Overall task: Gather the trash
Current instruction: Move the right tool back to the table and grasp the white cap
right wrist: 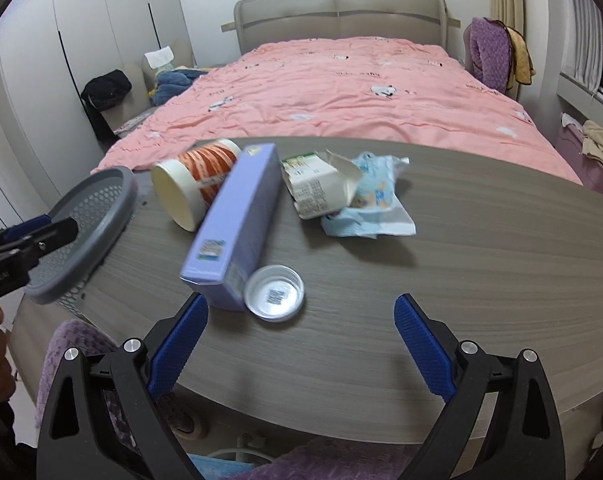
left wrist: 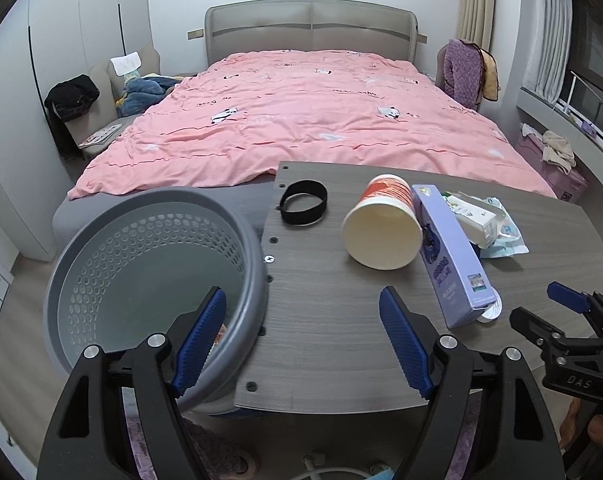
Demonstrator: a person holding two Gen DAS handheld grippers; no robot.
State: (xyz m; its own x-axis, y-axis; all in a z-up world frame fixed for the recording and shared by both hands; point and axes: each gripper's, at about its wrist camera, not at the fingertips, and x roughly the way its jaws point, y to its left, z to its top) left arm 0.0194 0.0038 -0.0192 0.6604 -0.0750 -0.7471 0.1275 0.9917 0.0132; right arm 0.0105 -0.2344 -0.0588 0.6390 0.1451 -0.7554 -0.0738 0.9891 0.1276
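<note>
Trash lies on the grey wood table point(left wrist: 333, 320): a paper cup point(left wrist: 381, 228) on its side, a long purple box point(left wrist: 449, 256), a torn milk carton point(right wrist: 321, 184), a crumpled blue wrapper point(right wrist: 377, 208) and a small round lid point(right wrist: 275, 292). A grey perforated basket point(left wrist: 153, 264) stands against the table's left edge. My left gripper point(left wrist: 301, 292) is open with nothing in it, one finger over the basket rim and the other over the table. My right gripper point(right wrist: 301, 300) is open wide just short of the lid and the box's near end, touching neither.
A black band point(left wrist: 303, 202) lies at the table's far left corner. Behind the table is a bed with a pink quilt point(left wrist: 309, 112). A purple cushioned seat point(right wrist: 73, 344) sits under the table's near edge. In the right wrist view the left gripper point(right wrist: 53, 226) crosses the basket point(right wrist: 85, 232).
</note>
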